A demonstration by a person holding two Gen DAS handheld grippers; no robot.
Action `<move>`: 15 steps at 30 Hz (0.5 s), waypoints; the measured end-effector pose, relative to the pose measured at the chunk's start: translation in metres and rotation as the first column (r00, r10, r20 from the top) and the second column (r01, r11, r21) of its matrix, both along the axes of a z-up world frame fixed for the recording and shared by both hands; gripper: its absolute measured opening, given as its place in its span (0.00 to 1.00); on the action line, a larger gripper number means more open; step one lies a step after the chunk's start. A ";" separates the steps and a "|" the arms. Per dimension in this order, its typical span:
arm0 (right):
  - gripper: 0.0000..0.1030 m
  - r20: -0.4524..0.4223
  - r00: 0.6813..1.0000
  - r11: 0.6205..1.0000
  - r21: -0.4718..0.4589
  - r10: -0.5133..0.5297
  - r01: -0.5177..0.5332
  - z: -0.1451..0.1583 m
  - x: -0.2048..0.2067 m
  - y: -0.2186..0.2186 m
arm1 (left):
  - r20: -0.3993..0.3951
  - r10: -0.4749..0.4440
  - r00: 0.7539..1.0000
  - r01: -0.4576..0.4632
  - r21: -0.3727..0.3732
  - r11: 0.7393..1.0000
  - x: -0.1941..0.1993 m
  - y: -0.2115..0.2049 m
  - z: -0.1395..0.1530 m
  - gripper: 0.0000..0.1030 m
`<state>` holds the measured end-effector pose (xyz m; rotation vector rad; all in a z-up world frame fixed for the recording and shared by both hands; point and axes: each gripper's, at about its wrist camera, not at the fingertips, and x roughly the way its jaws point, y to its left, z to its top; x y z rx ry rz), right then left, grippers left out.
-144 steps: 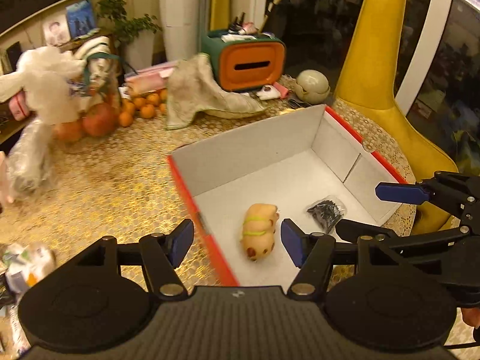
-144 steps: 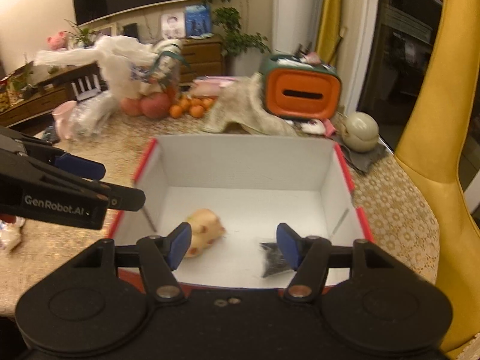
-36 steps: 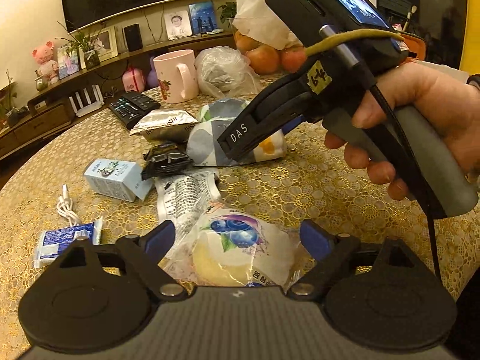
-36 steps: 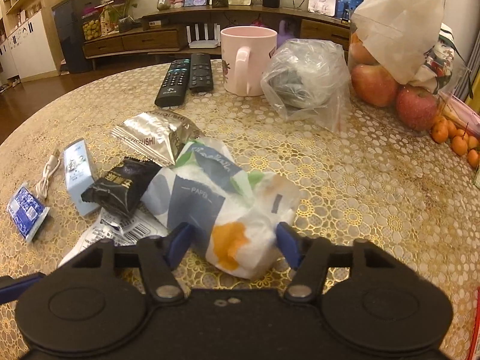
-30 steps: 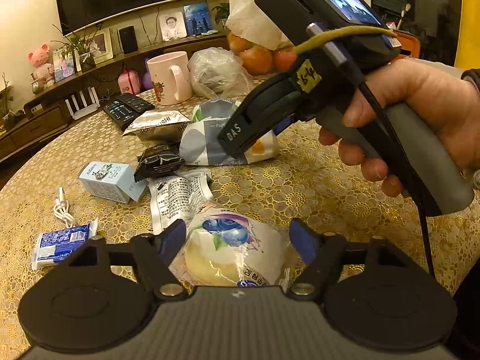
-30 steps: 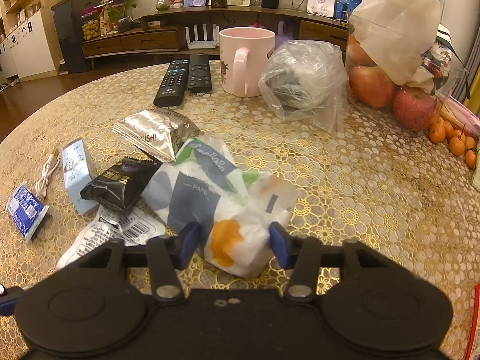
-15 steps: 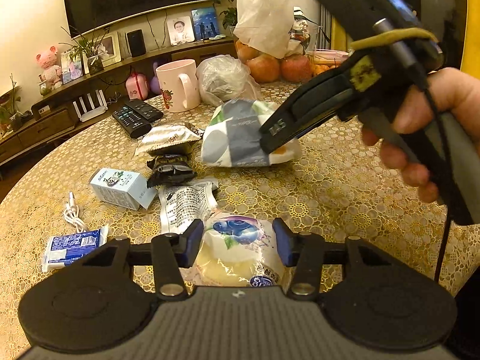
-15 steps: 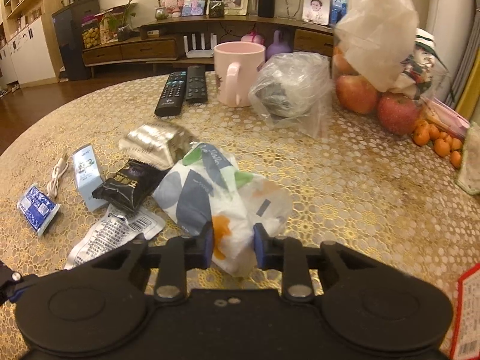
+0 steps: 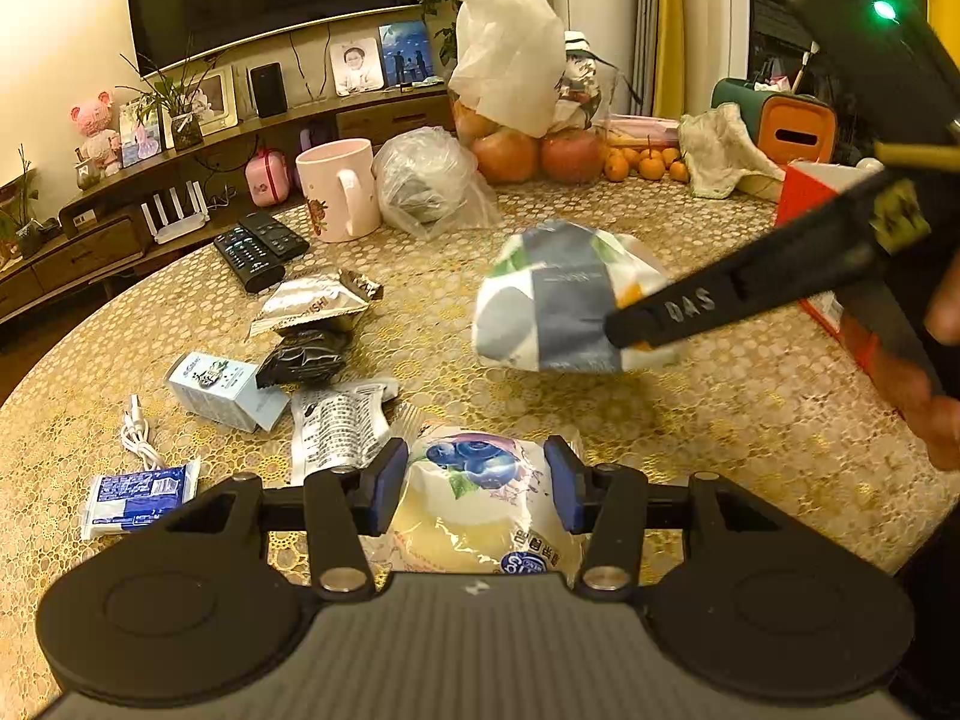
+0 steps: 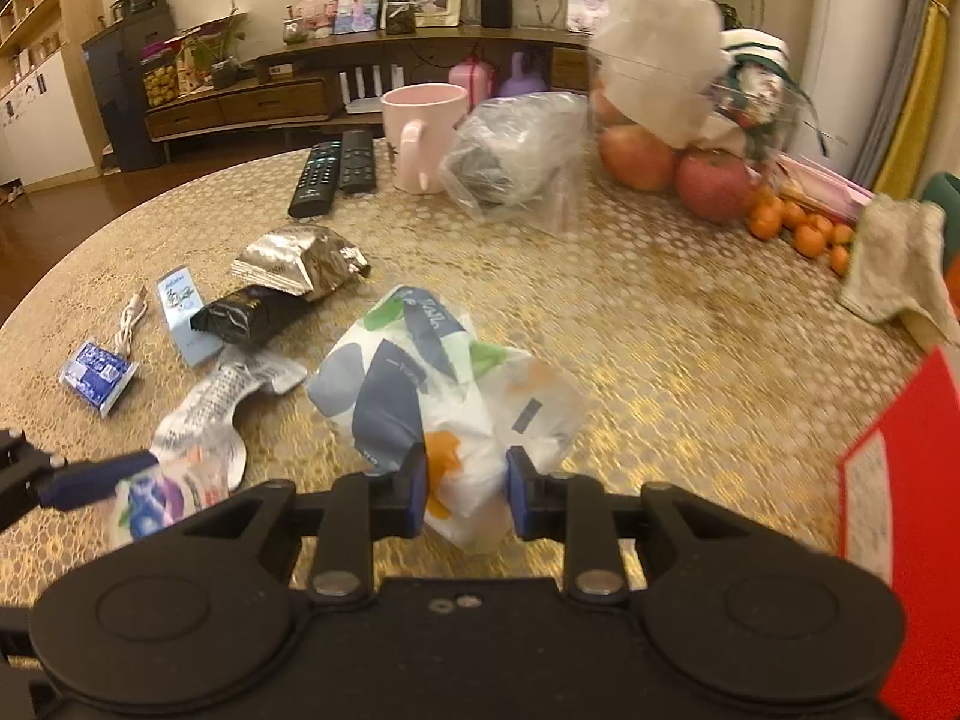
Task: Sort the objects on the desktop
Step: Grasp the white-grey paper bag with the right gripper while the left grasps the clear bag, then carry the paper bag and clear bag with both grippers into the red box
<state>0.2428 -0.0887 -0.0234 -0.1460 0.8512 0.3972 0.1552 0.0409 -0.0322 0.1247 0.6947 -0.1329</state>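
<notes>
Now my left gripper [image 9: 474, 483] pinches the blueberry bread packet [image 9: 480, 498] at the lower centre of its frame, while my right gripper [image 10: 467, 489] clamps the patterned pouch [image 10: 432, 384] — mid-frame — with the red box [image 10: 900, 510] at far right.

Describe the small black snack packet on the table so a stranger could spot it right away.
Start at the pink mug and come forward past the two remotes to the crumpled silver foil bag. The black packet lies just in front, against the pale blue carton. It is the only dark, glossy wrapper there.
</notes>
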 end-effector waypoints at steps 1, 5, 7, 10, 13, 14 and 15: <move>0.25 -0.004 1.000 1.000 0.004 -0.005 0.005 0.002 -0.003 -0.004 | 0.001 0.000 1.000 0.000 -0.003 1.000 -0.002 -0.002 0.002 0.46; 0.25 -0.010 1.000 1.000 0.011 -0.022 0.022 0.009 -0.019 -0.020 | 0.015 -0.005 1.000 0.005 -0.005 1.000 -0.010 -0.010 0.014 0.46; 0.25 -0.007 1.000 1.000 0.016 -0.027 0.027 0.015 -0.027 -0.026 | 0.024 -0.009 1.000 0.009 -0.004 1.000 -0.014 -0.015 0.021 0.46; 0.25 0.002 0.999 0.999 0.022 -0.035 0.035 0.026 -0.040 -0.036 | 0.038 -0.016 0.999 0.016 -0.006 1.000 -0.021 -0.022 0.032 0.46; 0.25 0.005 0.999 0.998 0.037 -0.047 0.047 0.035 -0.053 -0.048 | 0.052 -0.024 0.998 0.024 -0.007 1.000 -0.027 -0.030 0.044 0.46; 0.25 0.008 0.999 0.998 0.040 -0.049 0.048 0.039 -0.058 -0.052 | 0.058 -0.028 0.998 0.028 -0.005 1.000 -0.029 -0.032 0.048 0.46; 0.25 0.013 0.999 0.998 0.043 -0.052 0.052 0.042 -0.062 -0.056 | 0.065 -0.031 0.997 0.032 -0.002 0.999 -0.031 -0.035 0.052 0.46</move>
